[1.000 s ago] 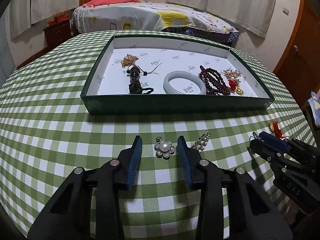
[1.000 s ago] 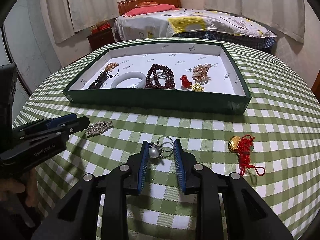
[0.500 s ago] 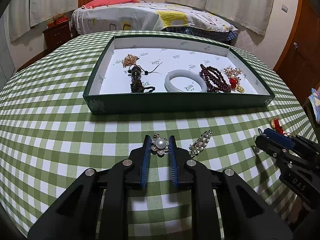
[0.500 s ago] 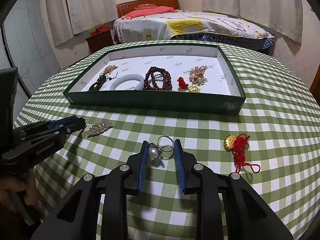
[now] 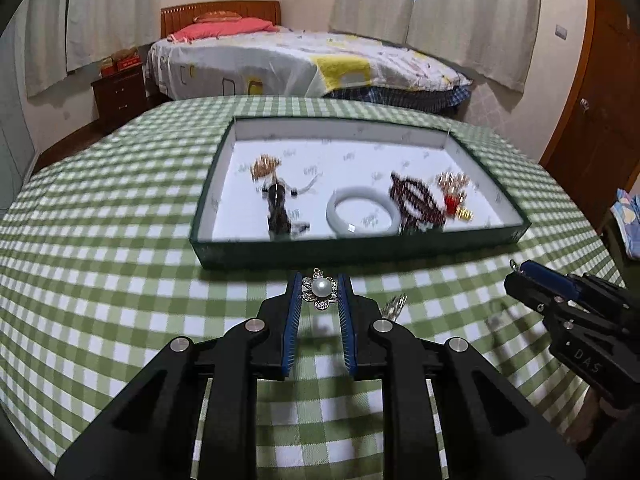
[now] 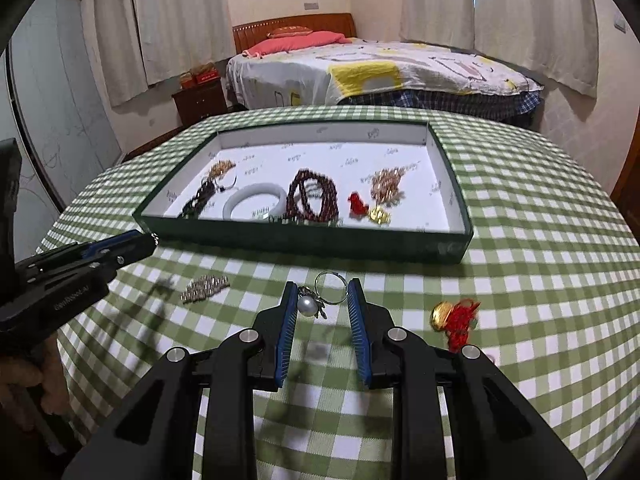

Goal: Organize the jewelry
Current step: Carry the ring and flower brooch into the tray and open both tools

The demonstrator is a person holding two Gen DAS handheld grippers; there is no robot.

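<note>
left hand-held gripper [image 5: 319, 292] pinching pearl flower brooch [image 5: 320, 289], clear of desk [image 5: 100, 280] | right hand-held gripper [image 6: 322, 300] clamping pearl ring [image 6: 318, 300] | left loose: rhinestone clip [image 6: 204, 288], red-tasselled charm [image 6: 454, 318] | farther, done: bangle [image 6: 255, 202], beads [image 6: 314, 200] in tray [image 6: 304, 240]

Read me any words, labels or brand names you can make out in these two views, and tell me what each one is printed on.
"DAS": white letters on the black body of the right gripper, seen from the left wrist view.
Pale lettering on the black body of the left gripper: too blurred to read.
Small grey logos repeated across the white lining of the green rectangular tray: too small to read.
</note>
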